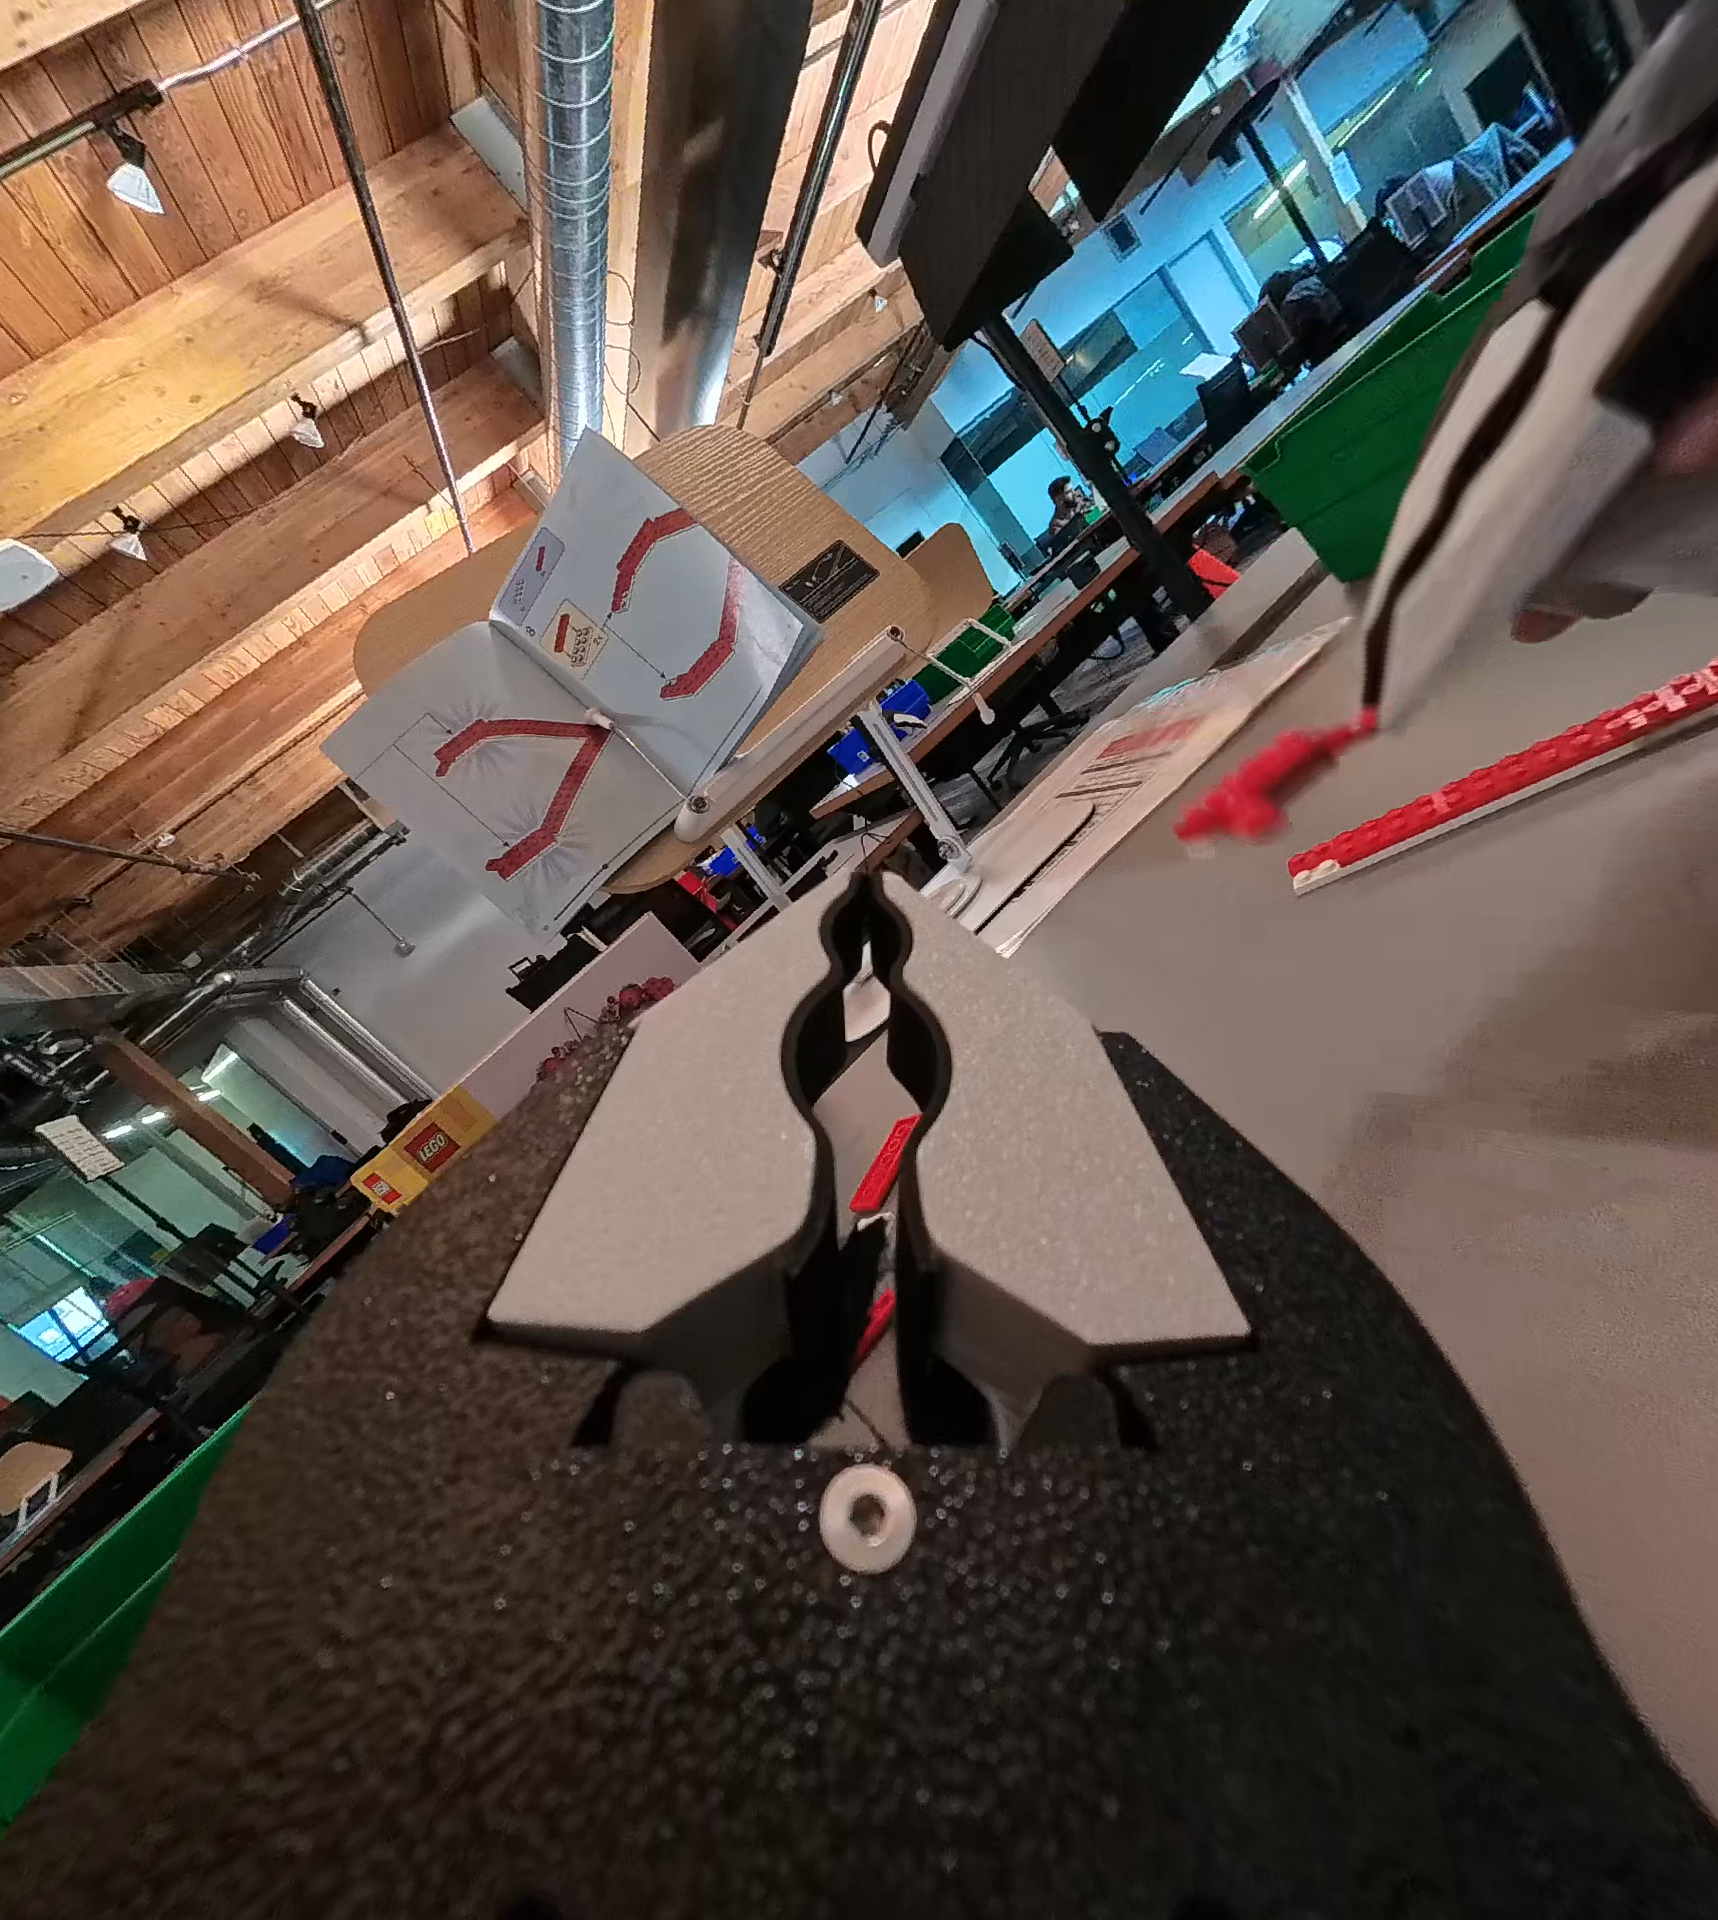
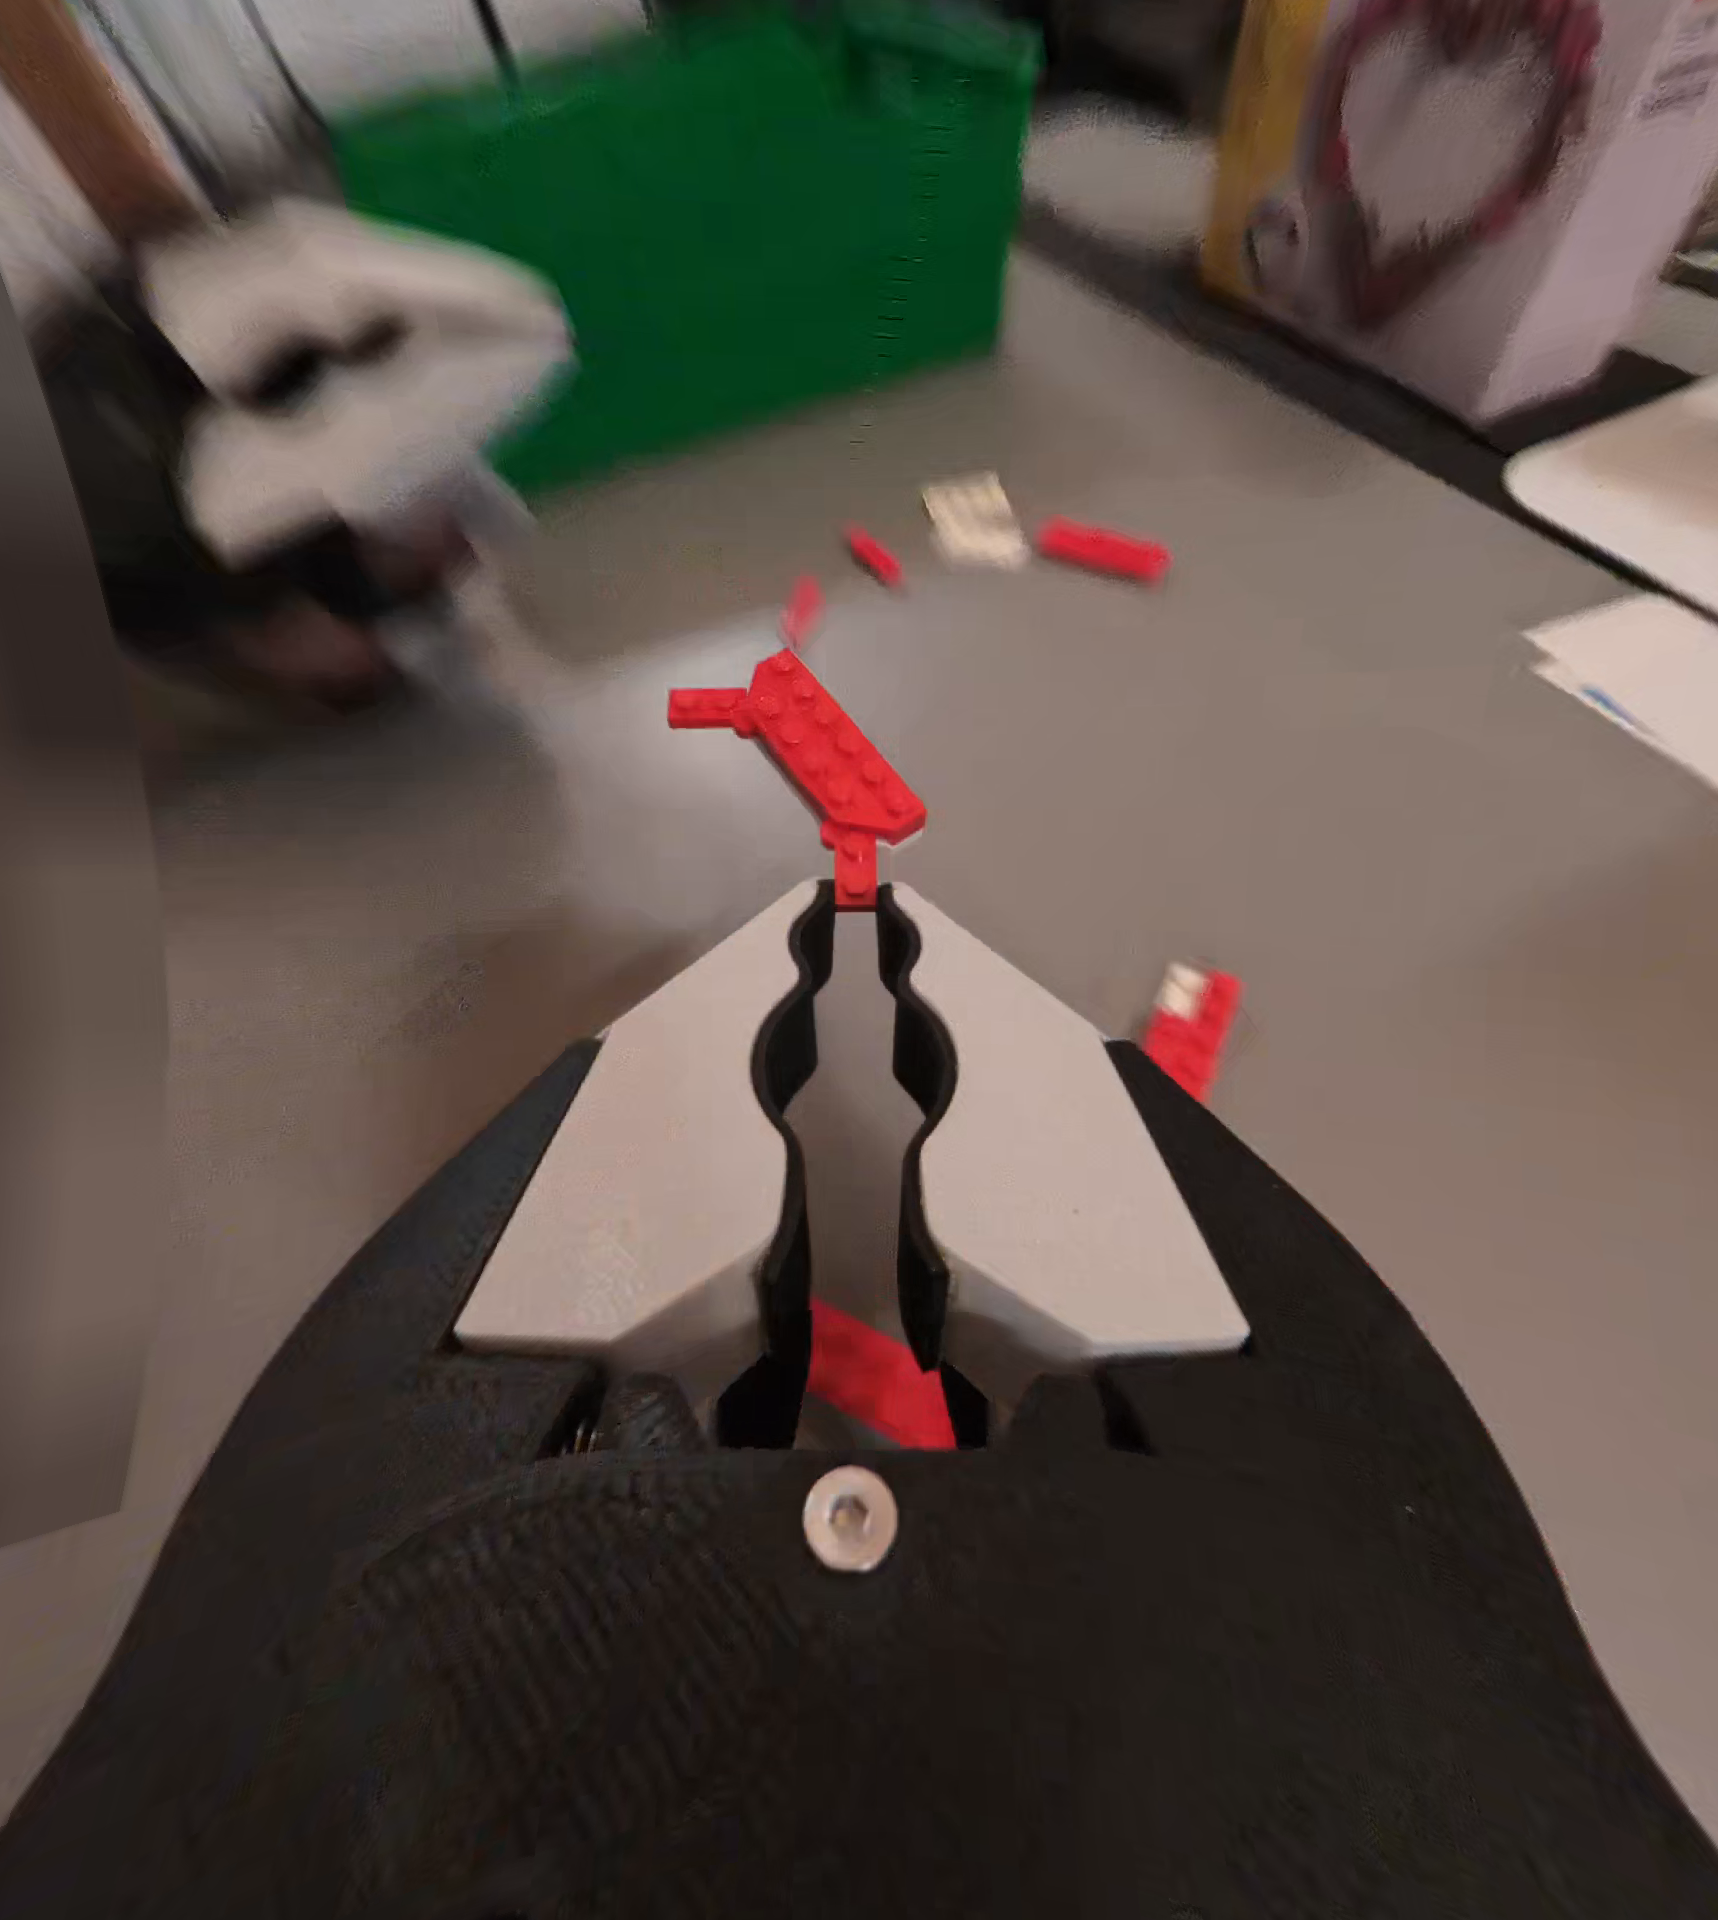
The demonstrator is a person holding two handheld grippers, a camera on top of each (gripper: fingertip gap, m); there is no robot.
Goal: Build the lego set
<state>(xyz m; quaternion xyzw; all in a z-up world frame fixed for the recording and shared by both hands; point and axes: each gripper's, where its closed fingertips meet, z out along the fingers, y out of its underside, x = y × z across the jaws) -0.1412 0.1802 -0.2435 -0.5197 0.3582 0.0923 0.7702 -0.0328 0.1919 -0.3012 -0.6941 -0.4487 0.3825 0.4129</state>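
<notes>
Early days on this build, I'd say. The right tongs have their tips pinched on the small end tab of a red hinged piece, a short studded plate w/ a little arm sticking off its far end. It's held up off the grey table, hanging out past the tips. The left wrist view shows the same piece, blurry, dangling from the right tongs' tips.

Left tongs: tips nearly together, just a thin slit btwn them, nothing gripped there as far as I can see. A red bit shows through the gap lower down, but I can't tell if it's caught in the tongs or lying on the table beneath.

Done so far: a long red strip lies on the table, turning a corner at its far end, so one stretch of the outline is together. The held hinged piece looks like the next sub-assembly to link in.

Left to do: plenty. Loose red bits are scattered farther out on the table, w/ another just beside the right tongs. The booklet is propped open on a stand at drawings of short red segments being joined, which reads to me as an early step. The box, standing near a green bin, shows a full heart-shaped ring, and nothing on the table comes close to that yet.
</notes>
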